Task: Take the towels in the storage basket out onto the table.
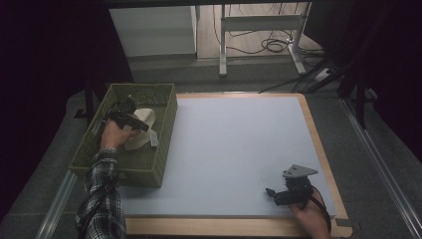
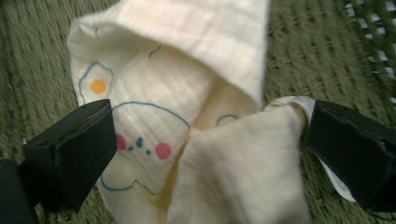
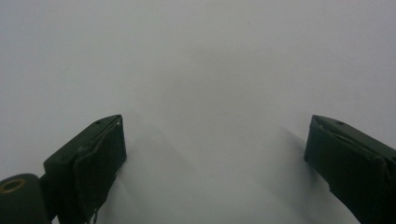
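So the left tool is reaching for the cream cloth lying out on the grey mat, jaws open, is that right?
Not quite. The cream cloth lies inside the green woven basket, not on the grey mat. The high view shows it. The left tool does reach for it, jaws open.

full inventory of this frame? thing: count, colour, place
cloth: 1, cream with a blue-outlined print and pink and orange dots, crumpled inside the basket, between the left gripper's open jaws
basket: 1, olive green woven, on the table's left edge
dark flat item: 1, at the basket's far end, too dim to identify
mat: 1, pale grey-blue, covering the table top
table: 1, light wood edge around the mat
desk frame: 1, white metal legs, on the floor beyond the table
cables: several, black, on the floor by the desk frame
left gripper: 1, black, over the cloth, open
right gripper: 1, black, over bare mat near the table's right front corner, open
sleeve: 1, plaid, left forearm
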The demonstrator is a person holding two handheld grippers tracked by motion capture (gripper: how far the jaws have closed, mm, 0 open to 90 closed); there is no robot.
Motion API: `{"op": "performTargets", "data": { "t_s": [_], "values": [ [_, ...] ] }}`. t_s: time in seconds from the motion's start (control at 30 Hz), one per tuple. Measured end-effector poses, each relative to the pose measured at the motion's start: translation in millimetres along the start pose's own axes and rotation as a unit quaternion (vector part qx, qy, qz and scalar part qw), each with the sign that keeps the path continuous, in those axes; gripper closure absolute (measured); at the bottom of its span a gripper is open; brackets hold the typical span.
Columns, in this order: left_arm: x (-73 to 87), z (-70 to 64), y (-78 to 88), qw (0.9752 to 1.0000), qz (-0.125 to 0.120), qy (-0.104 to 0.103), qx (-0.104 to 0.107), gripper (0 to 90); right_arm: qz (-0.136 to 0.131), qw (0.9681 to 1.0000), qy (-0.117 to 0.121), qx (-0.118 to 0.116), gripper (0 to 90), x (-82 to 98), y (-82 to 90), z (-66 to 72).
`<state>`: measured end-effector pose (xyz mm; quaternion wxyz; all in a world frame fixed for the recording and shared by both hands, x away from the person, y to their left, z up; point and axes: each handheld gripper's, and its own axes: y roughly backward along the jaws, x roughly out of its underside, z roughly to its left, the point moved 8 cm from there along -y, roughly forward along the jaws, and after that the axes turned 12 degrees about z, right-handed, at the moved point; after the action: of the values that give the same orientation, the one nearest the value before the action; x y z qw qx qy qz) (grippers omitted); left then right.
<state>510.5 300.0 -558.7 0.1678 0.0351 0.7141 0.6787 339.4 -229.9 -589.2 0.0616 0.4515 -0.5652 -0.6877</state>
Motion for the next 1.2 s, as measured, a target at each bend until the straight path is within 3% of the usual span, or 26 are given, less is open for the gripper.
{"op": "performTargets", "data": {
  "t_s": [0.13,0.23,0.27,0.33,0.43,0.53,0.93,1.2],
  "values": [
    [1.6,1.9,-13.5,0.9994,0.034,0.003,0.003,5.7,0.000,1.0000,0.000,0.000,5.5,0.0,0.0,0.0],
    [4.1,3.2,-18.8,0.9984,0.054,0.013,0.013,16.9,0.000,1.0000,0.000,0.000,5.5,0.0,0.0,0.0],
    [5.8,3.1,-20.5,0.9979,0.061,0.012,0.020,31.1,0.000,1.0000,0.000,0.000,5.5,0.1,0.0,0.0],
    [9.8,3.2,-23.9,0.9967,0.079,0.013,0.016,35.9,0.000,1.0000,0.000,0.000,5.5,0.1,0.0,0.0],
    [12.9,2.8,-22.0,0.9959,0.086,0.014,0.026,62.5,0.000,1.0000,0.000,0.000,5.5,0.1,0.0,0.0],
    [14.3,2.8,-18.8,0.9958,0.086,0.009,0.028,74.8,0.000,1.0000,0.000,0.000,5.5,0.1,0.0,0.0],
    [17.2,1.0,7.7,0.9987,0.028,0.004,0.041,77.2,0.000,1.0000,0.000,0.000,5.5,0.0,0.0,0.0],
    [26.7,-2.7,32.6,0.9981,-0.027,-0.002,0.056,77.0,0.000,1.0000,0.000,0.000,5.5,0.0,0.0,0.0]
  ]
}}
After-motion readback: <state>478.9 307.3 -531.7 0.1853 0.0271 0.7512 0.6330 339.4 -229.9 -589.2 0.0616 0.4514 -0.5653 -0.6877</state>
